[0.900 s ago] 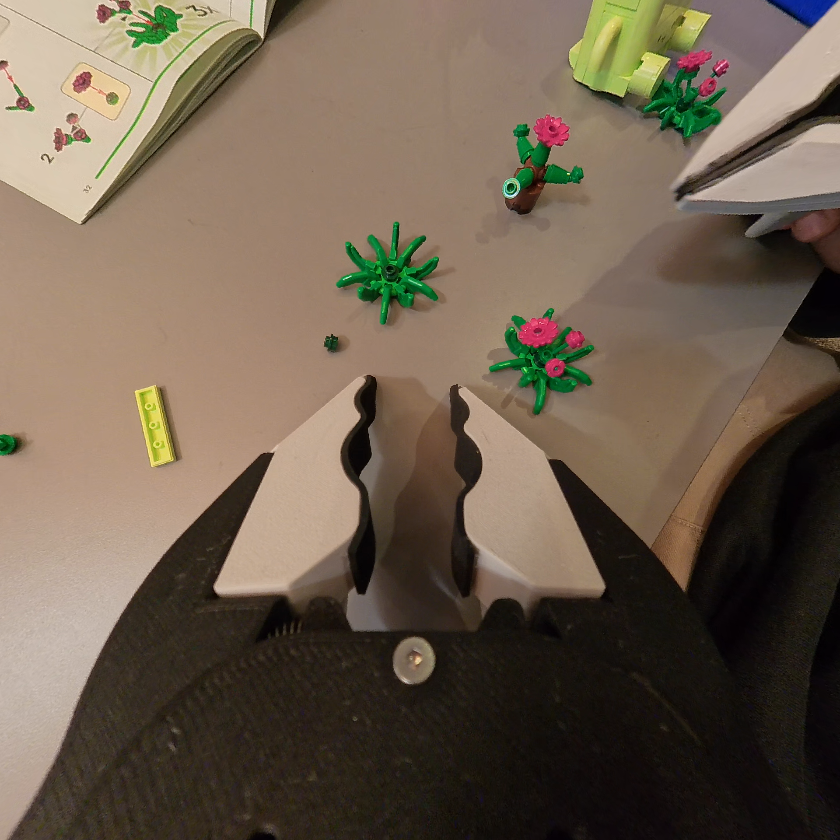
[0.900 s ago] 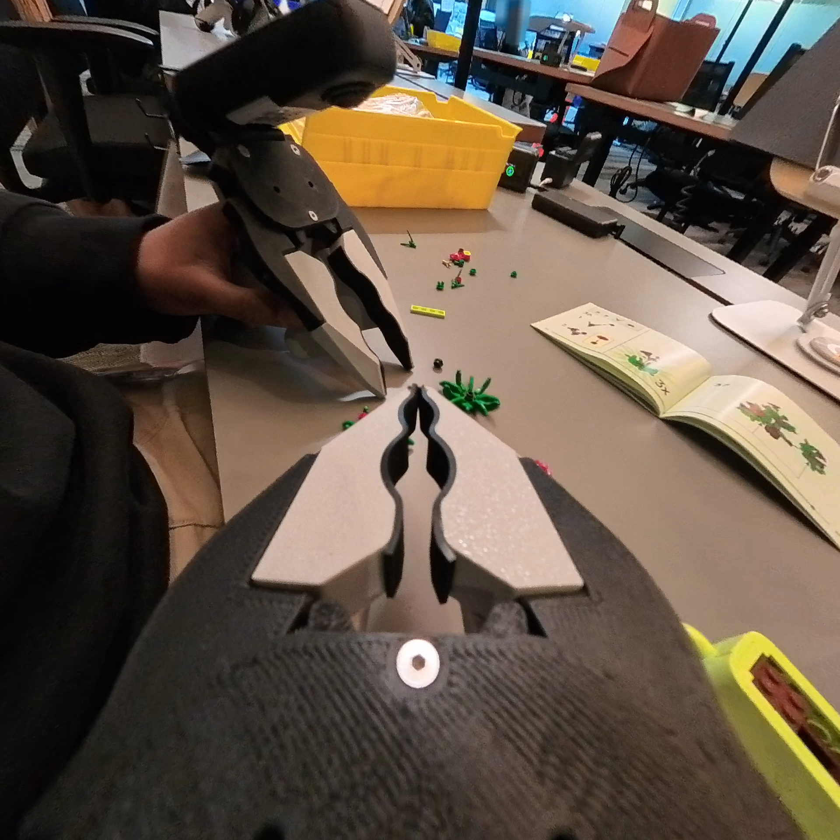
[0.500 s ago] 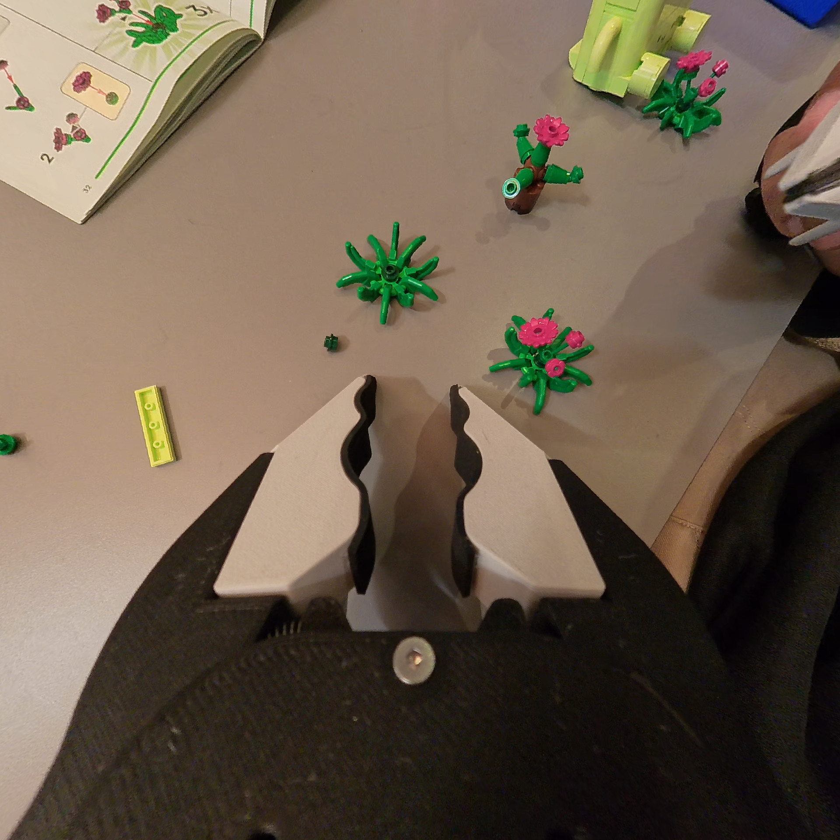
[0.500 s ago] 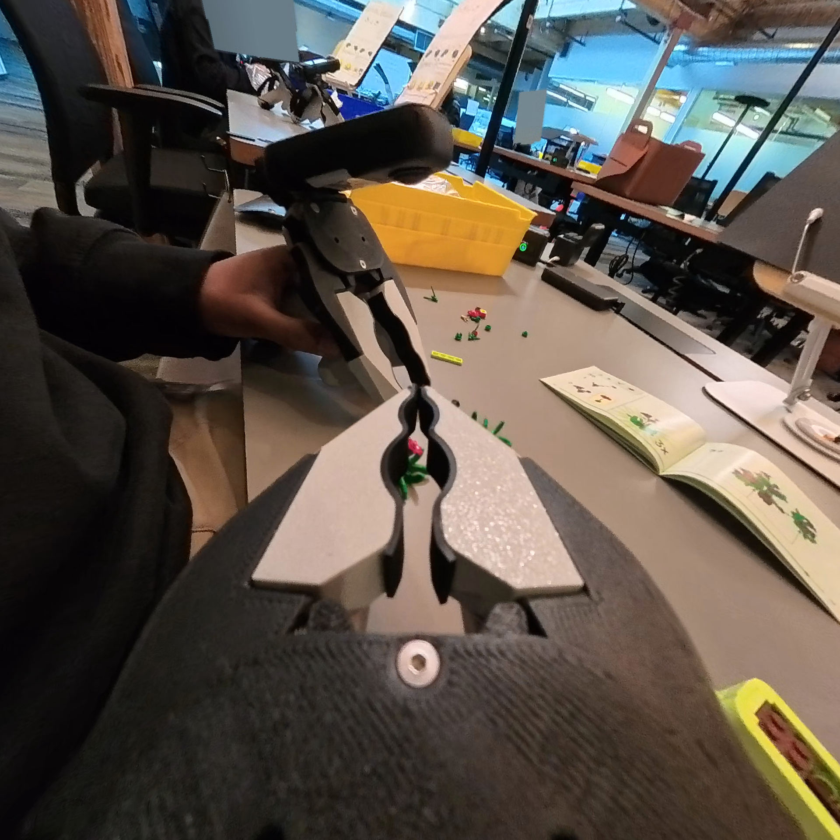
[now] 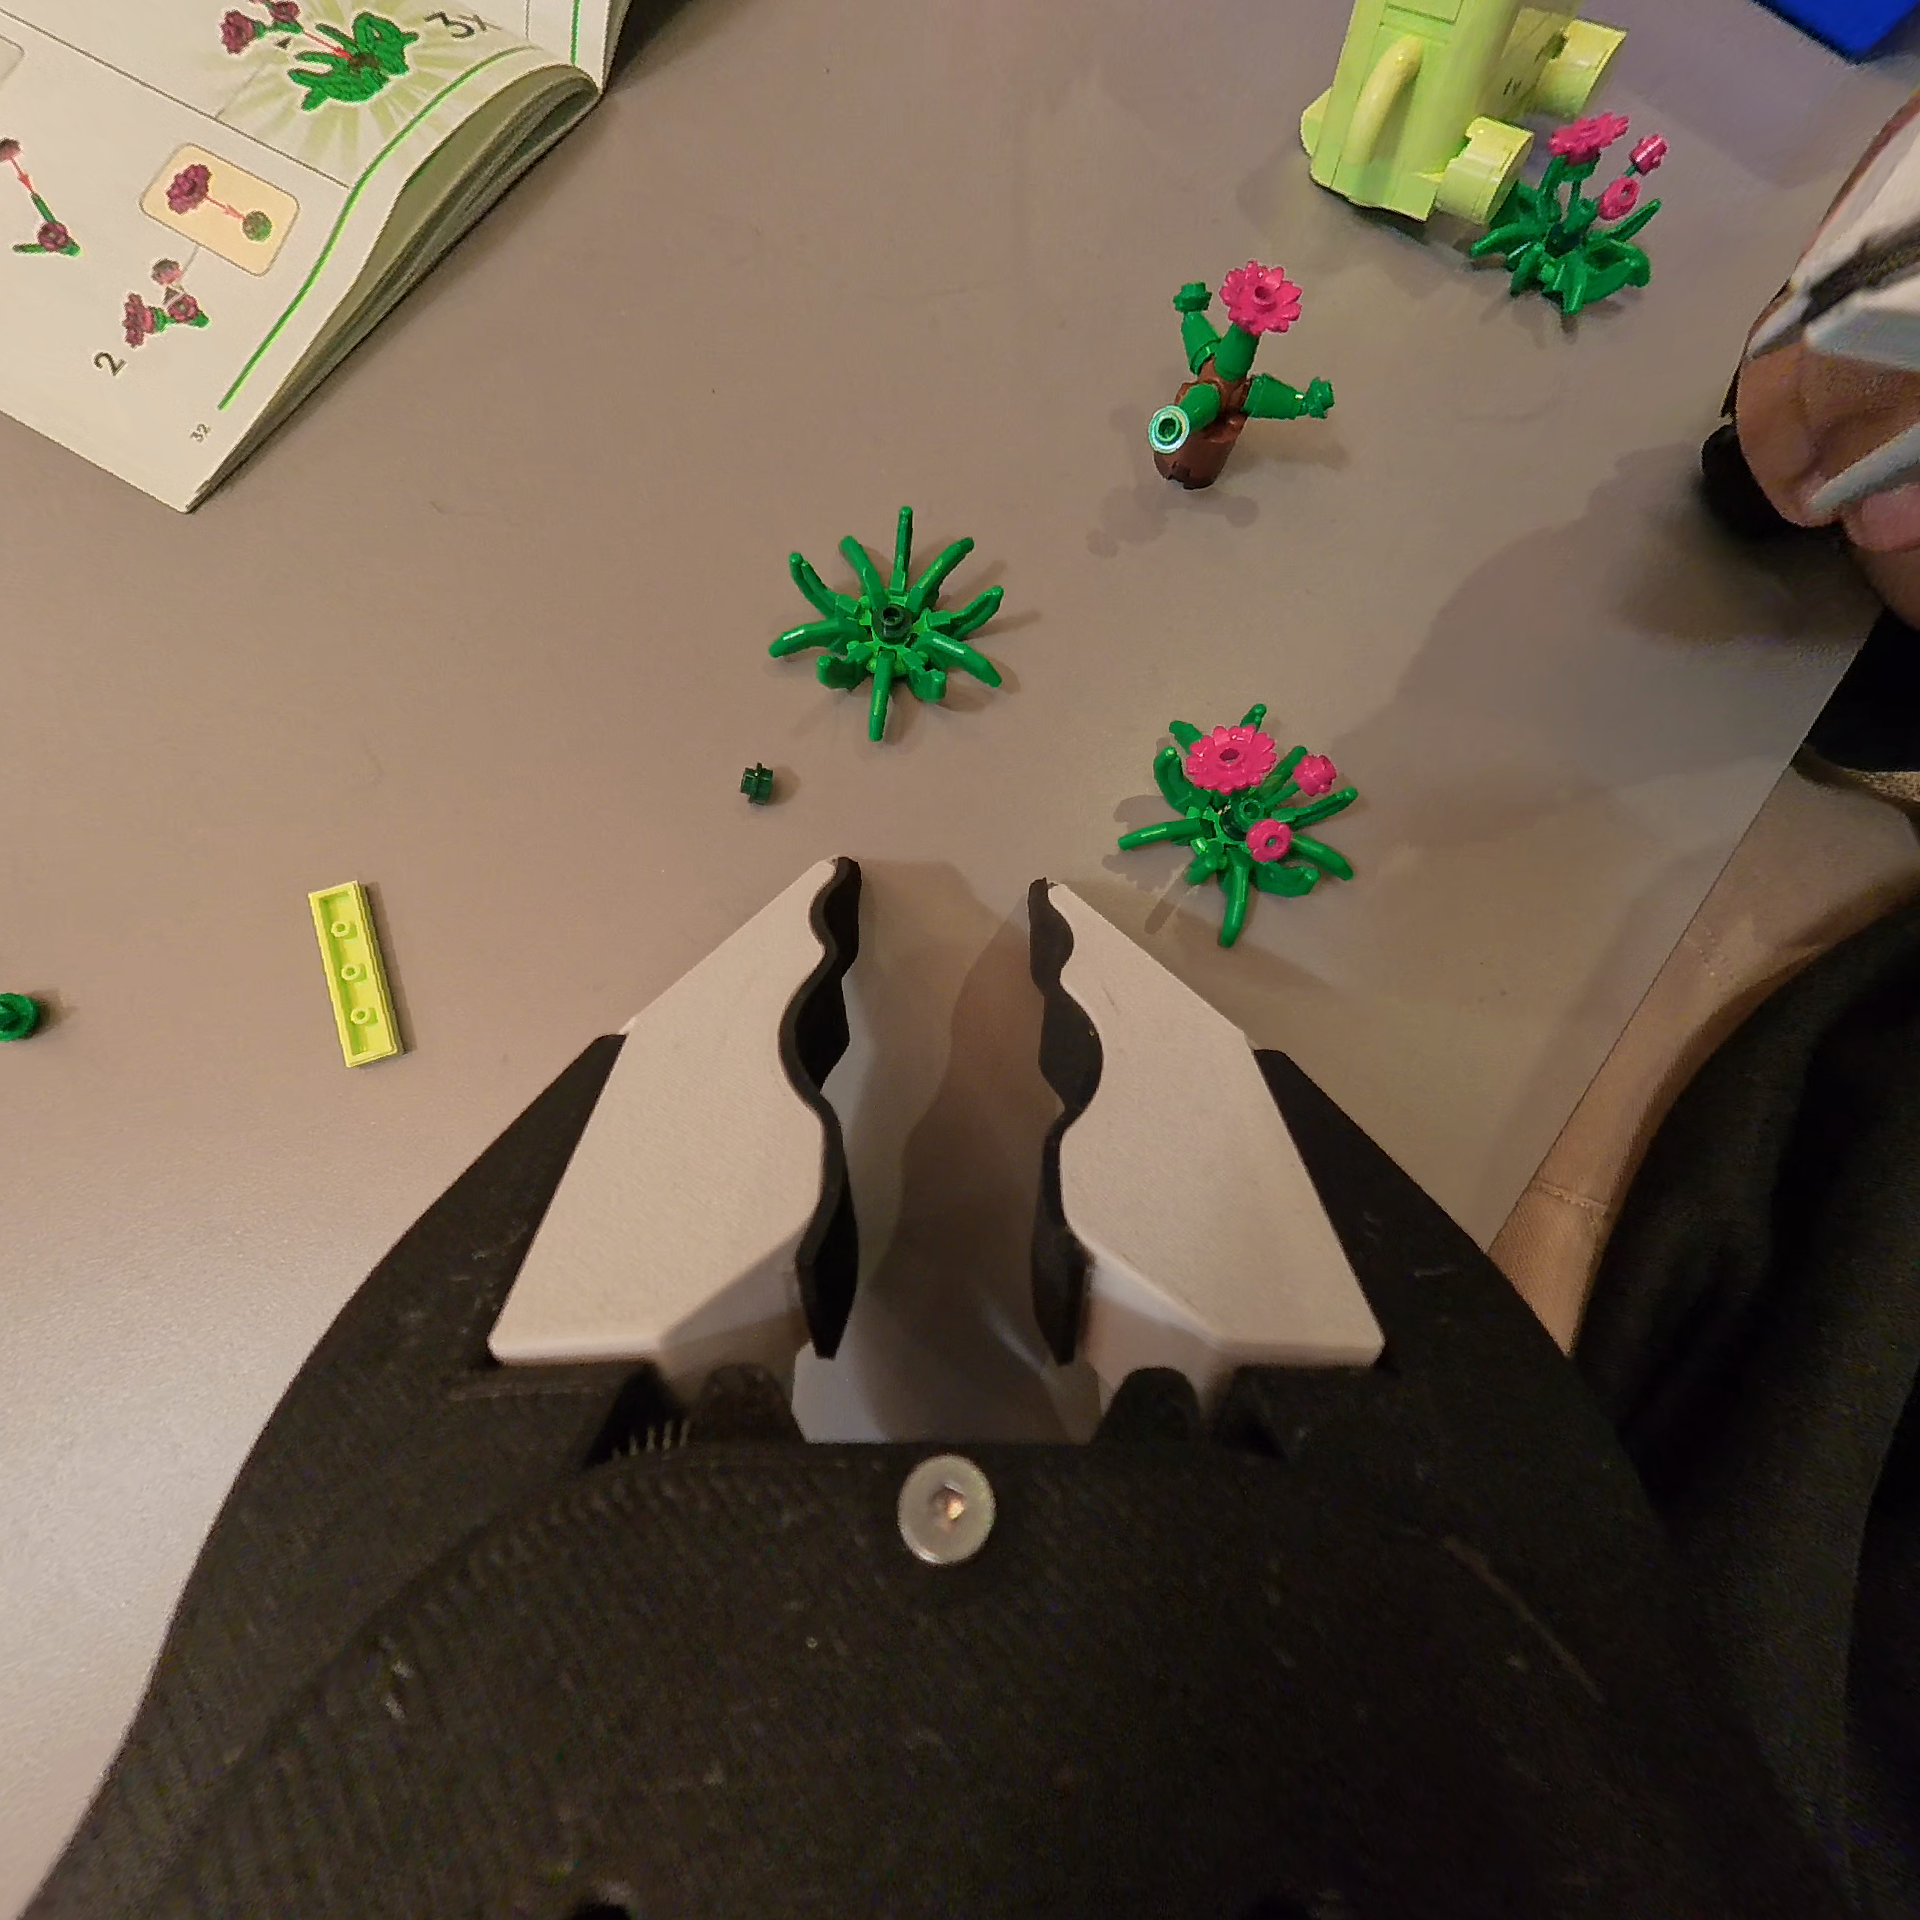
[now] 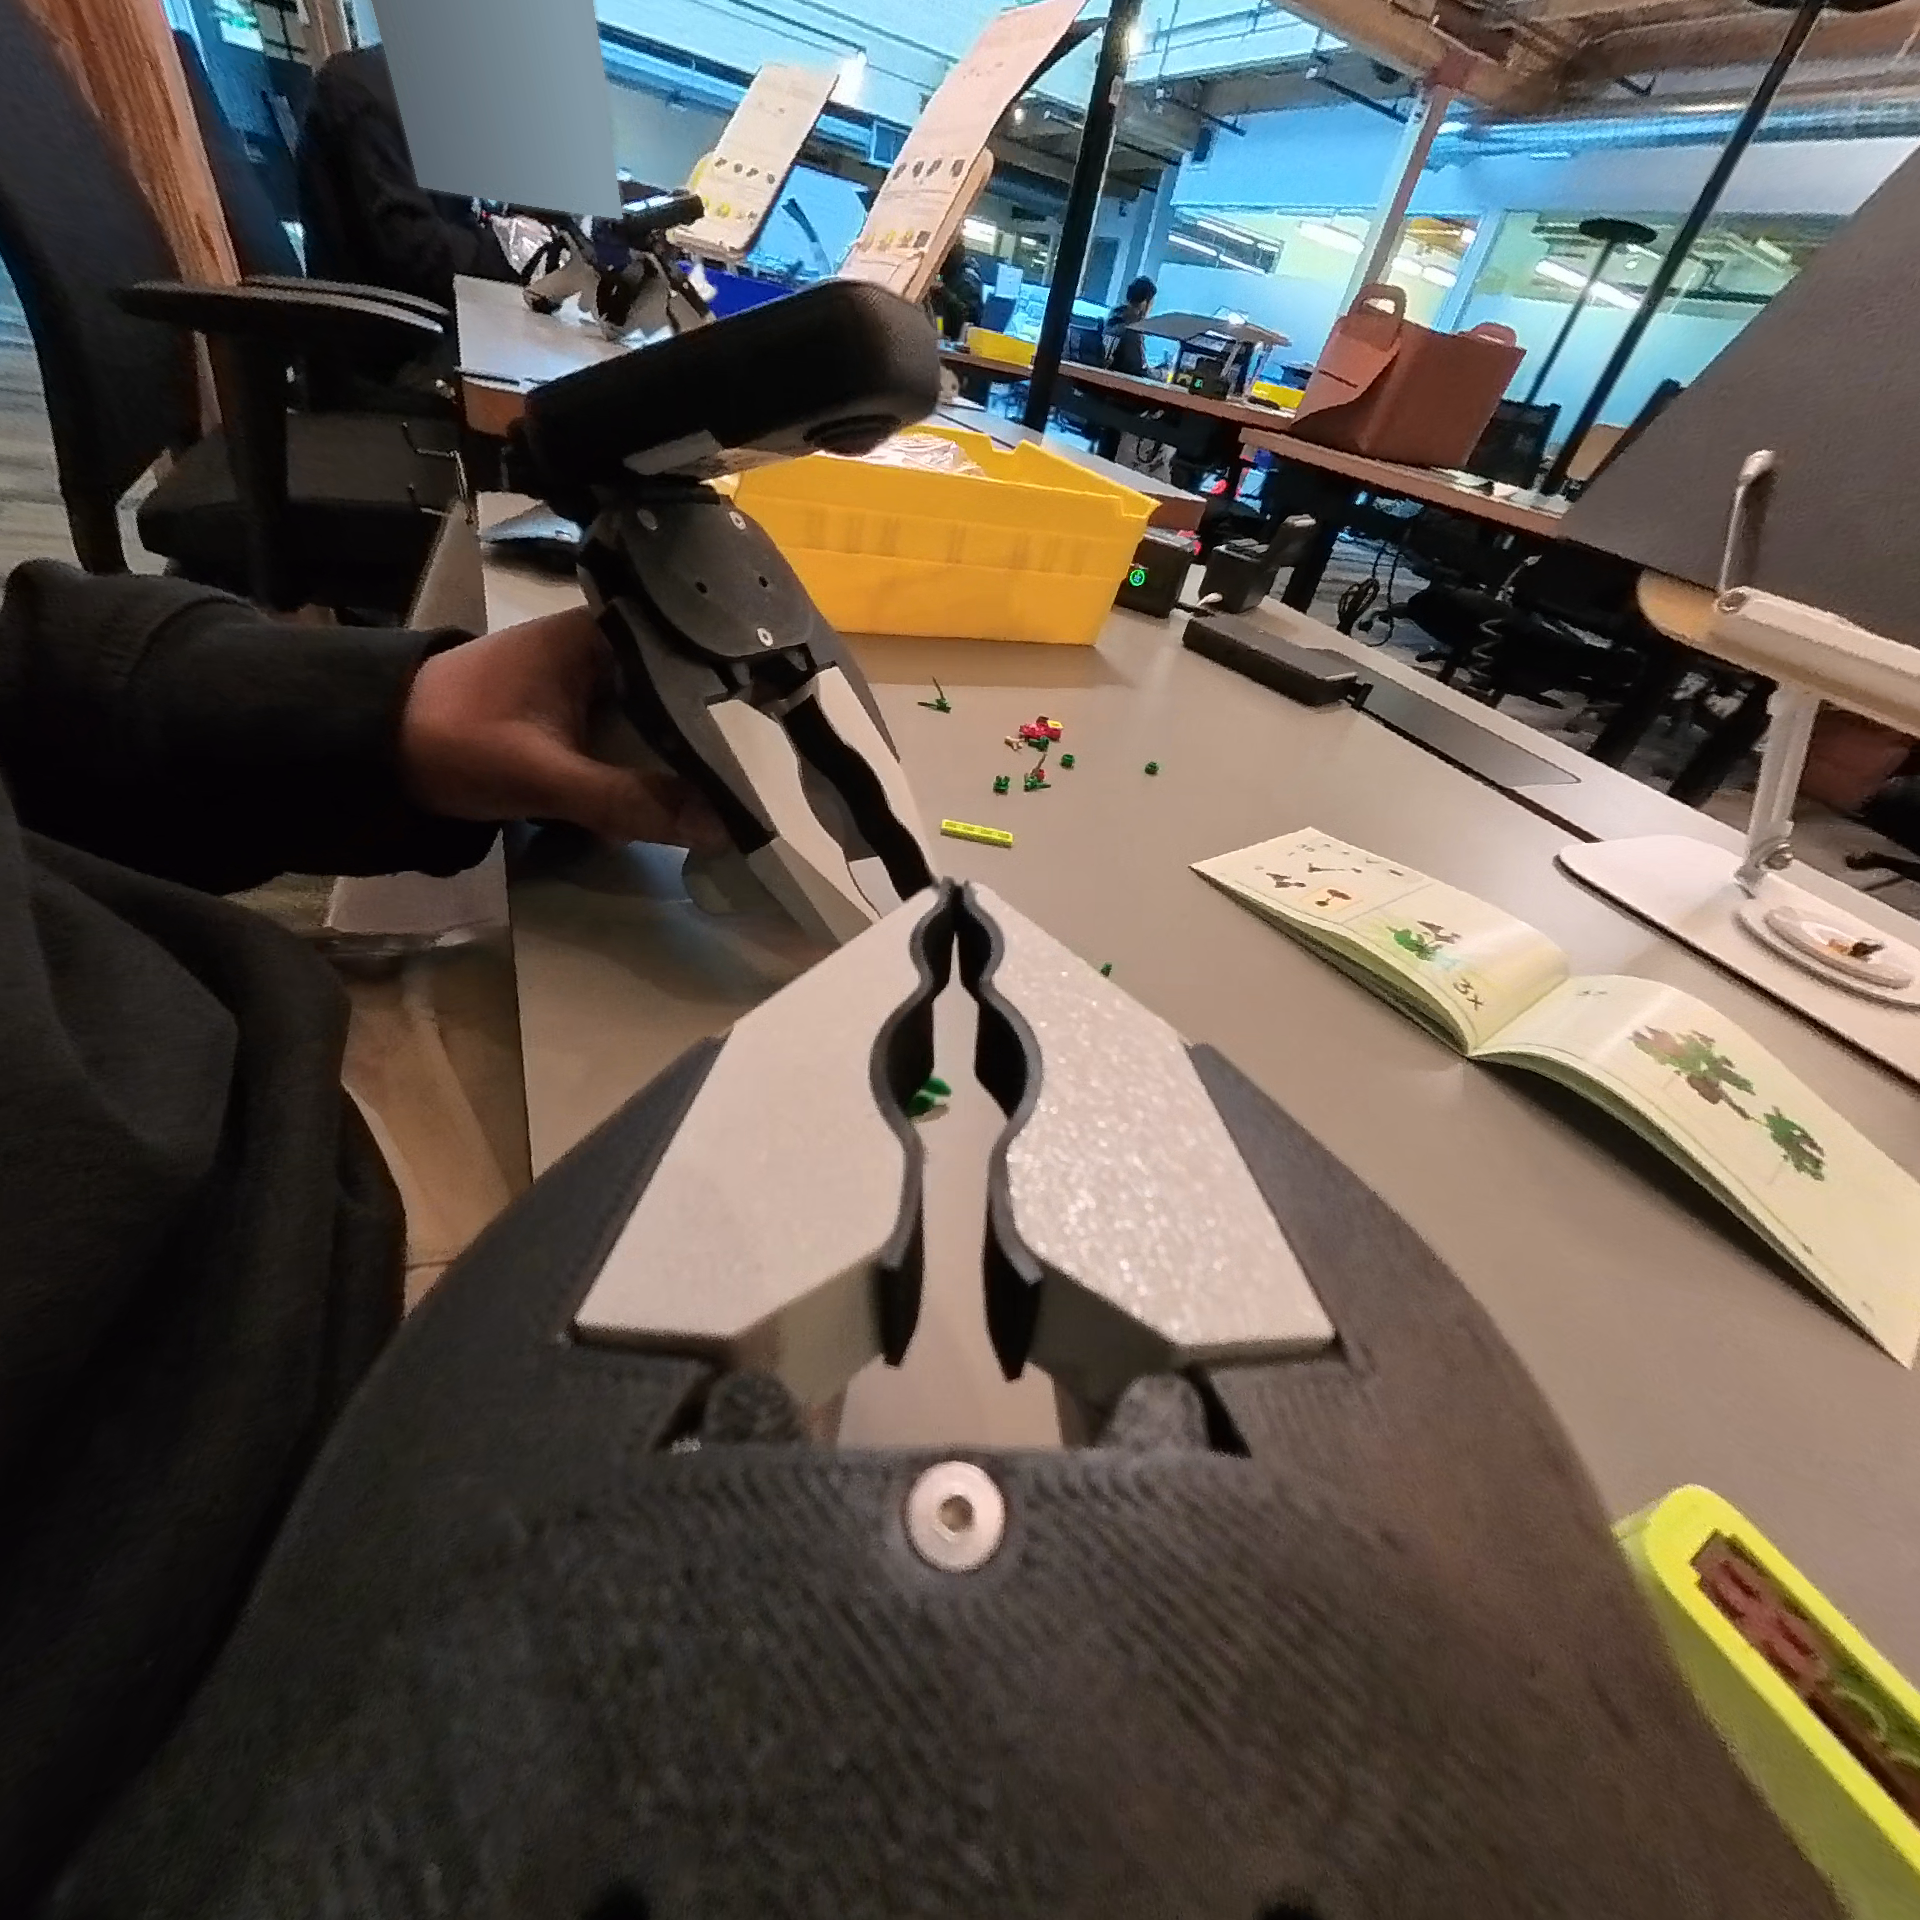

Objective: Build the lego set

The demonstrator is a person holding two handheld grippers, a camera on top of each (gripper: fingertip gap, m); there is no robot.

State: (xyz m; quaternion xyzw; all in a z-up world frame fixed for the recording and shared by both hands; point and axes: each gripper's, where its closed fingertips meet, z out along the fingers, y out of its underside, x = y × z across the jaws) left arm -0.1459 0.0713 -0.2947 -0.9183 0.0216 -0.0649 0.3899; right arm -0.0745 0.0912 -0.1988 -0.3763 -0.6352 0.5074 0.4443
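Here the left gripper (image 5: 943, 883) hovers with fingers spread and empty, the small green stud (image 5: 758, 784) just ahead and left of their tips, the bare leaf cluster (image 5: 888, 629) beyond, while the right gripper (image 6: 951, 899), fingers pressed together, is farther; yellow bin (image 6: 935, 561) contents unclear.

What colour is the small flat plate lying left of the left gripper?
Lime green plate, clearest in the left wrist view.

A yellow bin (image 6: 935, 551) stands beyond a brown bag (image 6: 1403, 390) and office chair (image 6: 260, 416).
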